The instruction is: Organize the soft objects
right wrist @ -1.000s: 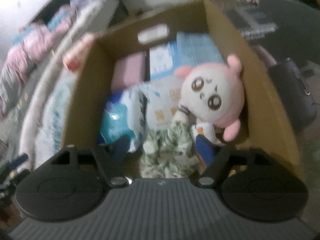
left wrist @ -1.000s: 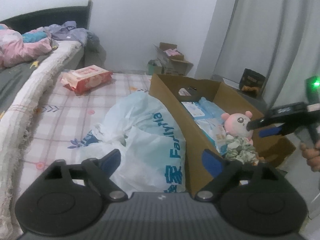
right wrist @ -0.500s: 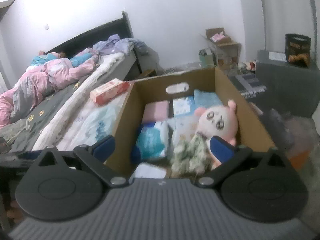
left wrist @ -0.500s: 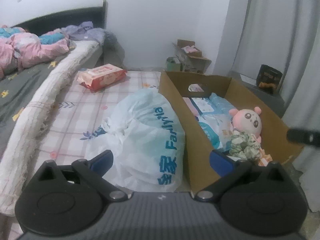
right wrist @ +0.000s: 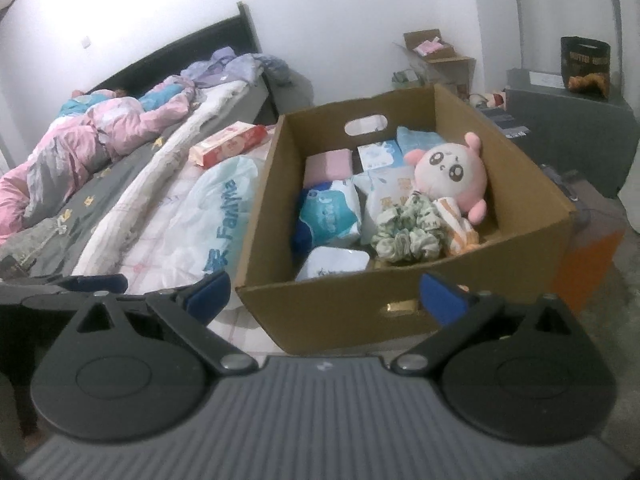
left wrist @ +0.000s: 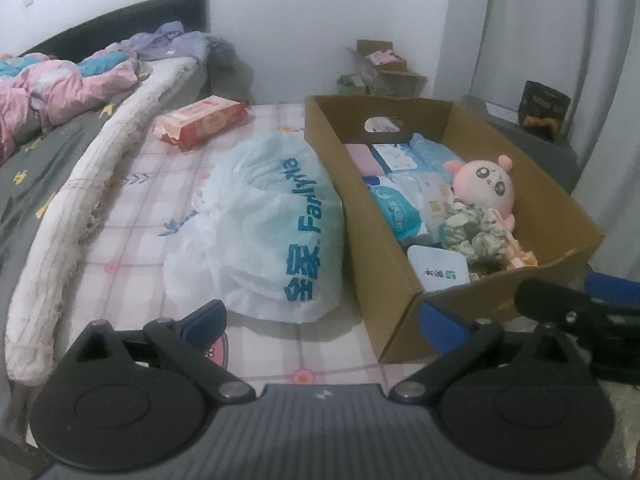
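Fingers of left gripper (left wrist: pixel 322 320) and right gripper (right wrist: pixel 324 294) spread wide, nothing between either pair. Cardboard box (right wrist: pixel 360 304) just beyond the right gripper, on a checked mattress (left wrist: pixel 132 216). Inside, at right: pink plush toy (right wrist: pixel 450 174), green floral scrunchie (right wrist: pixel 408 232) against it; tissue packs (right wrist: pixel 330 210) fill the left. White plastic bag (left wrist: pixel 272 232) touching the box's left wall; red pack (left wrist: pixel 200 120) farther left.

Print on the white pouch (left wrist: pixel 439 270) too small to read, pink plush (right wrist: pixel 452 178) partly behind the floral scrunchie (right wrist: pixel 408 236)
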Action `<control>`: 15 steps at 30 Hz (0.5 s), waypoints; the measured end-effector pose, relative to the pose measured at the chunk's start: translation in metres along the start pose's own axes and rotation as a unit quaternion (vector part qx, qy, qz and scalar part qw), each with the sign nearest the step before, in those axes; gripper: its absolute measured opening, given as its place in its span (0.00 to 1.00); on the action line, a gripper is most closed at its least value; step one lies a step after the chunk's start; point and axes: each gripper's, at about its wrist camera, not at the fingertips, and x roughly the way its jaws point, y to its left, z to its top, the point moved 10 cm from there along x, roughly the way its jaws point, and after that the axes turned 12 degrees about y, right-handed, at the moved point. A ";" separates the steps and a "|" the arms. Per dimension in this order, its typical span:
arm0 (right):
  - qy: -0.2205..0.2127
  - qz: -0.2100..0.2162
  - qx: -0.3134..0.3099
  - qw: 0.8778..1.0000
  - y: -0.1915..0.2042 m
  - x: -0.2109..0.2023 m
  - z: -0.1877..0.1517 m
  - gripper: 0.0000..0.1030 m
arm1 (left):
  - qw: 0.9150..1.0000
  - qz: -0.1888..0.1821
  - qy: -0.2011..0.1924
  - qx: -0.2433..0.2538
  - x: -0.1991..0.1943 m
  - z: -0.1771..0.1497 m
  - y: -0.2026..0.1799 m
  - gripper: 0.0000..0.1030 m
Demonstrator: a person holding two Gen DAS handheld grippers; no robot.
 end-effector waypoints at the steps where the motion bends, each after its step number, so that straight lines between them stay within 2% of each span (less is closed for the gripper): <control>1: 0.004 -0.005 0.001 1.000 -0.003 0.003 0.000 0.99 | 1.000 0.005 -0.003 0.002 -0.001 0.000 -0.001 1.00; 6: 0.020 -0.020 0.003 1.000 -0.014 0.013 0.000 0.99 | 1.000 0.017 -0.015 0.007 -0.006 0.000 -0.005 1.00; 15: 0.035 -0.026 0.000 0.999 -0.019 0.021 -0.003 0.99 | 1.000 0.020 -0.010 -0.002 -0.003 0.001 -0.005 1.00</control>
